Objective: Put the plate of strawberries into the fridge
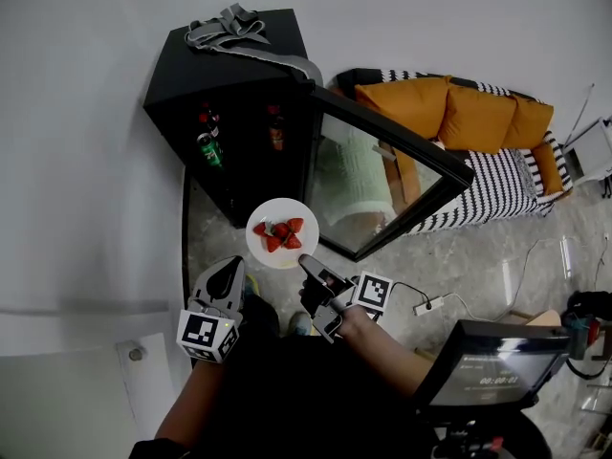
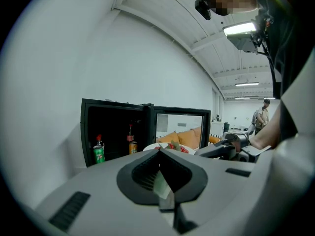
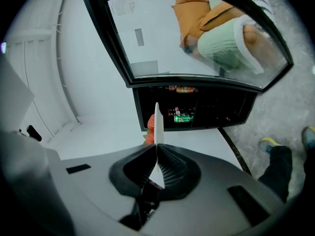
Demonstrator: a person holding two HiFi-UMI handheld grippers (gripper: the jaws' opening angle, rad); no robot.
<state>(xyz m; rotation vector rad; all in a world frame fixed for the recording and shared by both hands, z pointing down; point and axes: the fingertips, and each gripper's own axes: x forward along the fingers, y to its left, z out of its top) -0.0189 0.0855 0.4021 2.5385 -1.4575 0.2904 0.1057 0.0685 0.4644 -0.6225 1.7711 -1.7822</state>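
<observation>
A white plate (image 1: pixel 287 210) with several strawberries (image 1: pixel 280 232) hangs level in front of the open black fridge (image 1: pixel 229 75). My right gripper (image 1: pixel 304 261) is shut on the plate's near rim. In the right gripper view the plate (image 3: pixel 158 124) shows edge-on between the jaws, with strawberries (image 3: pixel 150 127) on its left side. My left gripper (image 1: pixel 229 273) hangs lower left of the plate with its jaws together and nothing in them. From the left gripper view the plate (image 2: pixel 167 146) and the right gripper (image 2: pixel 221 149) sit just beyond the left gripper (image 2: pixel 160 151). The fridge door (image 1: pixel 382 175) stands open to the right.
Bottles and a green can (image 1: pixel 210 149) stand inside the fridge. A grey ribbon (image 1: pixel 229 29) lies on its top. Behind the door is a striped sofa with orange cushions (image 1: pixel 459 113). A power strip and cable (image 1: pixel 426 306) lie on the floor. A screen (image 1: pixel 497 366) is at lower right.
</observation>
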